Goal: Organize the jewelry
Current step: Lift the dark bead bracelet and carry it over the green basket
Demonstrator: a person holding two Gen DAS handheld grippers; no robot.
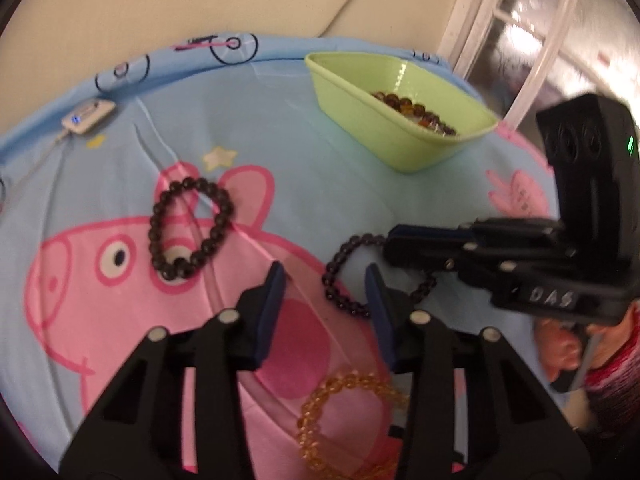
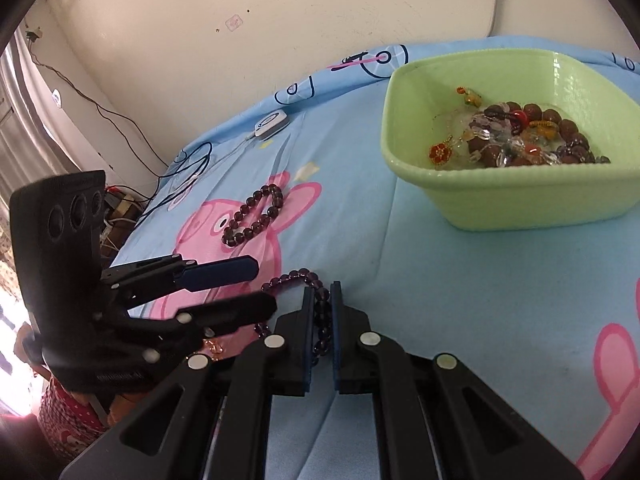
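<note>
A green tub (image 2: 520, 208) (image 1: 360, 120) at the back of the bed holds several bead bracelets (image 2: 532, 136). My right gripper (image 2: 321, 294) (image 1: 394, 242) is shut on a dark purple bead bracelet (image 2: 322, 324) (image 1: 340, 280) that lies on the blue cartoon sheet. My left gripper (image 1: 326, 278) (image 2: 264, 286) is open and empty, just left of that bracelet. A second dark bead bracelet (image 1: 192, 228) (image 2: 252, 216) lies on the pink pig print farther left. An amber bead bracelet (image 1: 344, 416) lies below my left gripper's fingers.
A small white device (image 1: 88, 114) (image 2: 272, 122) with a cable lies at the bed's far edge by the wall. A window (image 1: 540, 20) is at the right. Cables and clutter (image 2: 116, 208) lie on the floor left of the bed.
</note>
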